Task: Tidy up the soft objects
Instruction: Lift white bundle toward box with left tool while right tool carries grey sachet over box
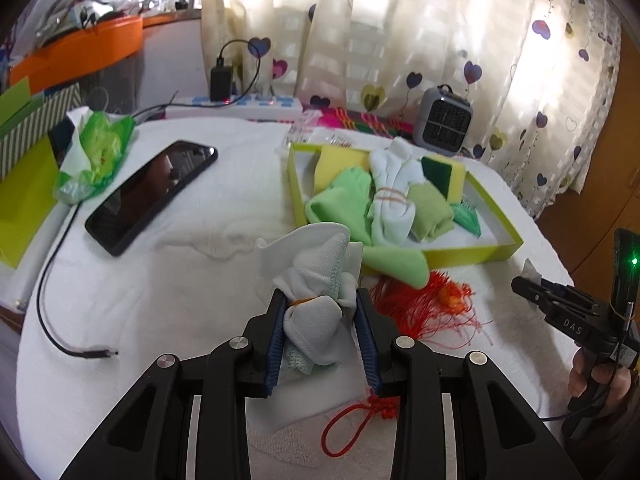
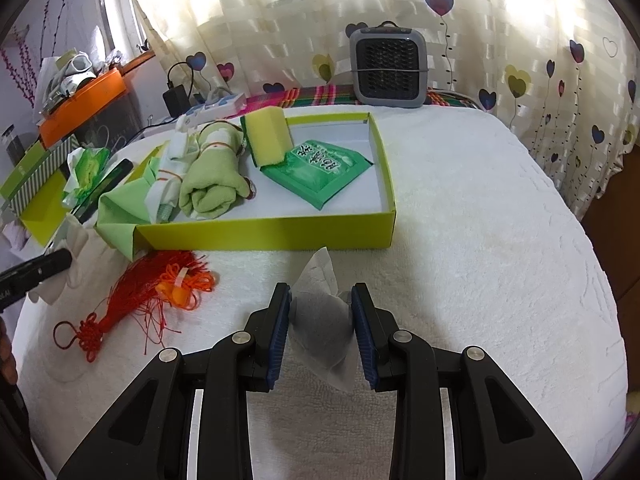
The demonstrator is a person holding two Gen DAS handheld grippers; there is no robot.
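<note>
My left gripper [image 1: 320, 300] is shut on a bundled white sock [image 1: 316, 300] tied with an orange band, held just in front of the yellow-green box [image 1: 472, 254]. The box holds green cloths [image 1: 340, 196], a white sock bundle [image 1: 390, 196], yellow sponges [image 1: 444, 170] and a green packet [image 2: 320, 172]. My right gripper [image 2: 320, 300] is shut on a grey tea bag [image 2: 320, 320] just in front of the box's near wall [image 2: 260, 232]; it also shows at the right of the left wrist view [image 1: 528, 284].
A red tassel knot [image 2: 120, 300] lies on the white towel [image 2: 480, 240] left of the right gripper. A black phone [image 1: 152, 196], a green wrapper [image 1: 96, 156] and a loose cable [image 1: 60, 320] lie left. A grey heater [image 2: 388, 66] and a power strip [image 1: 236, 106] stand behind.
</note>
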